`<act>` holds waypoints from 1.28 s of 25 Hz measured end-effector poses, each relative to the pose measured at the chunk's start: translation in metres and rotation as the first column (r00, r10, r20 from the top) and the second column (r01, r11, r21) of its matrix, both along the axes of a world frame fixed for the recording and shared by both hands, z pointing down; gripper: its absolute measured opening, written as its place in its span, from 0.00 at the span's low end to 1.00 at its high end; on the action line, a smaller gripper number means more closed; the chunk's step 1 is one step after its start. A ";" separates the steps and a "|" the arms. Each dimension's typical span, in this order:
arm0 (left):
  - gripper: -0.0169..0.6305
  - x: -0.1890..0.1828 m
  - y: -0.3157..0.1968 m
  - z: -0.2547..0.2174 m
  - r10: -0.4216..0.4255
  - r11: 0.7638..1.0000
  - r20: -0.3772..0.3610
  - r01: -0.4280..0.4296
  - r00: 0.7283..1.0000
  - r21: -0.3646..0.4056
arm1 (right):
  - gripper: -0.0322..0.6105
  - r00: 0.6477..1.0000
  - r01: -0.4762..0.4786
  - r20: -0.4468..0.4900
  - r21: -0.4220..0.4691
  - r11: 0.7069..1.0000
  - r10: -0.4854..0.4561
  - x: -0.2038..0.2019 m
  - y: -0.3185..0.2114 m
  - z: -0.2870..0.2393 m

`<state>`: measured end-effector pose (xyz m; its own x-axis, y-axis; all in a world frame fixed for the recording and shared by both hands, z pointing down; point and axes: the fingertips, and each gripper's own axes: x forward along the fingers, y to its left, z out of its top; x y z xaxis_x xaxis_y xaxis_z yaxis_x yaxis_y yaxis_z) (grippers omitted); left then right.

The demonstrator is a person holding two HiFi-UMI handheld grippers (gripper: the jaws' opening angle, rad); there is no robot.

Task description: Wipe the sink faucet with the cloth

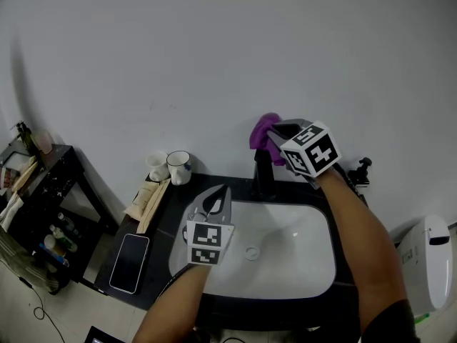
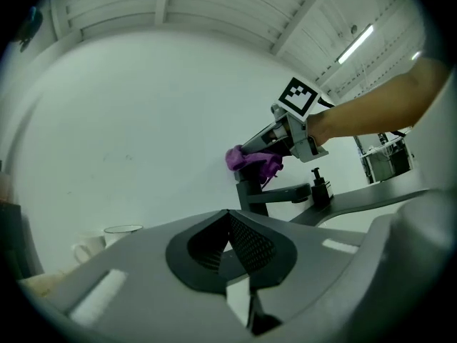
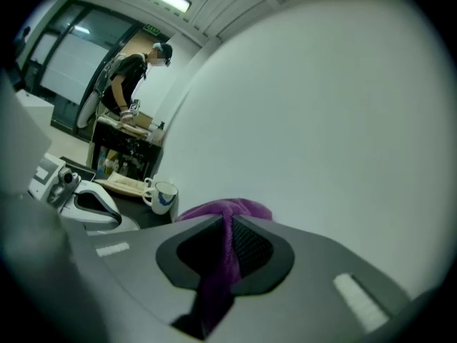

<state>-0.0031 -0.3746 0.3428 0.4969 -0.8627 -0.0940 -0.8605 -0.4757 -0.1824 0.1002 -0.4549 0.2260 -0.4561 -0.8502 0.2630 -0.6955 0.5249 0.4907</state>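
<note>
A black faucet (image 1: 262, 175) stands at the back of a white sink (image 1: 307, 263); it also shows in the left gripper view (image 2: 255, 195). My right gripper (image 1: 273, 133) is shut on a purple cloth (image 1: 263, 133) and presses it on the top of the faucet. In the right gripper view the cloth (image 3: 221, 256) runs between the closed jaws (image 3: 230, 224). In the left gripper view the cloth (image 2: 253, 161) sits bunched on the faucet head. My left gripper (image 1: 216, 197) hovers over the sink's left rim, jaws together and empty (image 2: 228, 224).
Two white mugs (image 1: 170, 167) stand at the back left of the dark counter (image 1: 163, 216). A phone (image 1: 129, 262) lies at the counter's left front. A black soap pump (image 1: 363, 170) is right of the faucet. A black shelf (image 1: 43, 213) stands far left.
</note>
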 end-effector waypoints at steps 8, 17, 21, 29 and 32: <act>0.05 -0.003 -0.003 0.001 -0.005 1.000 -0.034 0.004 0.999 -0.022 | 0.11 0.983 0.070 -0.162 -0.092 0.993 -0.084 -0.016 -0.003 0.020; 0.05 0.002 -0.003 0.004 0.003 1.000 0.003 -0.003 1.000 -0.016 | 0.10 0.952 0.138 -0.257 -0.132 0.982 -0.169 -0.027 0.023 0.027; 0.05 -0.003 -0.004 0.005 -0.004 1.000 -0.010 0.003 1.000 -0.025 | 0.10 0.927 0.182 -0.306 -0.140 0.973 -0.217 -0.036 0.045 0.030; 0.05 -0.001 0.000 -0.001 0.006 1.000 -0.003 -0.006 1.000 0.021 | 0.10 0.849 0.245 -0.458 -0.100 0.964 -0.263 -0.046 0.083 0.036; 0.05 0.000 0.001 0.000 0.004 1.000 0.009 -0.004 1.000 0.025 | 0.10 0.828 0.268 -0.491 -0.078 0.960 -0.271 -0.044 0.102 0.038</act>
<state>-0.0032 -0.3738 0.3433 0.5013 -0.8581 -0.1115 -0.8569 -0.4744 -0.2017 0.0563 -0.3530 0.2643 -0.4763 -0.7101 0.5185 -0.1933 0.6598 0.7261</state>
